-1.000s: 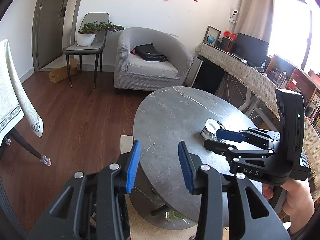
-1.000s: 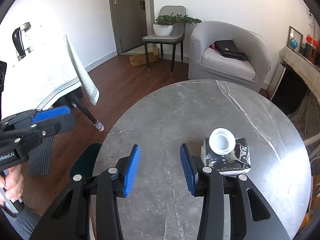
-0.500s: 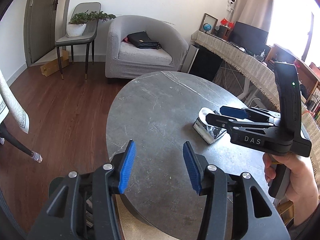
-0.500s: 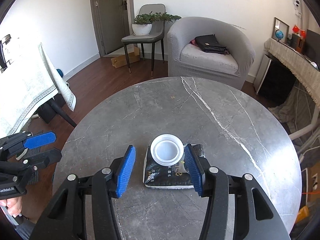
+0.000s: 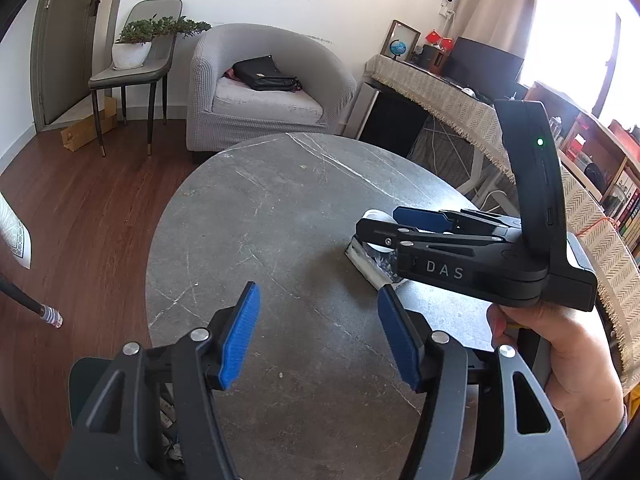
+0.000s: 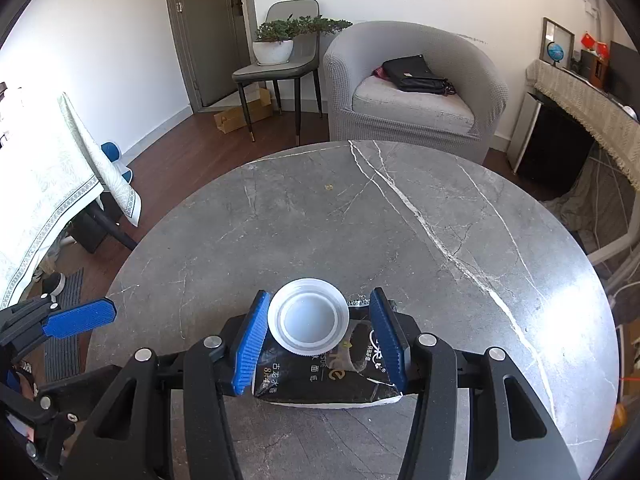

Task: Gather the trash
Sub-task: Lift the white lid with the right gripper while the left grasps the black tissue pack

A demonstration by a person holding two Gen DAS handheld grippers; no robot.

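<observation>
A flattened black tissue packet (image 6: 320, 376) lies on the round grey marble table (image 6: 360, 220), with a white plastic lid (image 6: 307, 322) resting on it. My right gripper (image 6: 316, 340) is open, its blue pads on either side of the lid and packet, just above them. In the left wrist view the right gripper (image 5: 384, 230) covers most of the packet (image 5: 366, 266). My left gripper (image 5: 318, 336) is open and empty, low over the table's near left part, a short way from the packet.
A grey armchair (image 6: 412, 92) with a black bag stands behind the table. A chair with a potted plant (image 6: 276, 44) is by the door. A table with a white cloth (image 6: 44, 184) is at the left, a desk (image 5: 460, 96) at the right.
My right gripper has moved forward and down so its open pads now straddle the lid and packet. My left gripper has shifted in over the table.
</observation>
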